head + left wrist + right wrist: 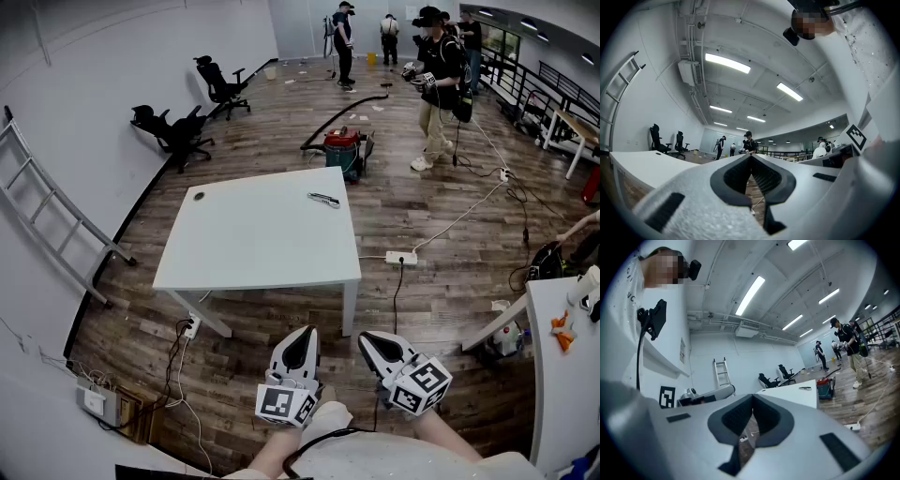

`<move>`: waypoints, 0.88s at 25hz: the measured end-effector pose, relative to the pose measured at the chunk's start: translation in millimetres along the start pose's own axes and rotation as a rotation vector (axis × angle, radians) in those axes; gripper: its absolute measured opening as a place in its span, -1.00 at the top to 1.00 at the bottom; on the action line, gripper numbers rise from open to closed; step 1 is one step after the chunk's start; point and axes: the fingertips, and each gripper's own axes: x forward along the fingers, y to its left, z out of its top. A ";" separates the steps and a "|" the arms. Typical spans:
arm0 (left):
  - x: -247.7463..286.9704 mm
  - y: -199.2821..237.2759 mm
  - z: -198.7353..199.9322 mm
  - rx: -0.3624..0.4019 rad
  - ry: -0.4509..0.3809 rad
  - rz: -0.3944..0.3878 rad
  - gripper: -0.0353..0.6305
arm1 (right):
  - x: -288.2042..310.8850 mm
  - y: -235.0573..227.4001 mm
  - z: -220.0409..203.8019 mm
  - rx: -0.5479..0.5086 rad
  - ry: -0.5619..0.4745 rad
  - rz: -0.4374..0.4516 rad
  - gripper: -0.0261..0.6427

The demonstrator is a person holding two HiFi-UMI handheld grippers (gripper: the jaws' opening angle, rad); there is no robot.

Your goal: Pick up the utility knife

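Closest up, the left gripper [302, 337] and the right gripper [373, 342] are hanging low in front of the person's body. They're sitting side by side without touching, and both are pointing out toward the white table [253, 248]. Neither one is carrying anything. In the left gripper view the two jaws are meeting at the tips, with only floor showing through the gap behind them. The right gripper view is showing the same deal: jaws pressed together, nothing between them.

Both grippers are staying well short of the table, with a strip of wood floor [422, 216] lying between them and its near edge.

The utility knife [323, 199] is lying flat on the tabletop near the far right corner, well apart from both grippers. It's also showing up in the right gripper view as a small dark sliver on the table's far end. A small dark round spot [199, 196] is sitting near the far left corner, too tiny to say what it is.

Past the table, a red vacuum [342, 150] is standing on the floor just beyond the knife's corner, with a black hose [337, 117] trailing off behind it. A white power strip [401, 258] is lying on the floor to the table's right. Two black office chairs [178, 131] are standing by the left wall, and a ladder [56, 211] is leaning there too. Several people [436, 84] are standing around at the back of the room.
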 end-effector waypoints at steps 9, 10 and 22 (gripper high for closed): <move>52.2 65.5 -9.6 -0.016 0.013 -0.005 0.87 | 74.7 -34.9 5.2 0.011 0.012 -0.017 0.90; 58.1 71.9 -11.1 -0.019 0.015 -0.007 0.87 | 82.1 -38.9 5.9 0.012 0.012 -0.019 0.90; 121.0 141.1 -20.6 -0.020 0.028 -0.044 0.87 | 167.2 -84.0 15.4 0.027 0.008 -0.051 0.90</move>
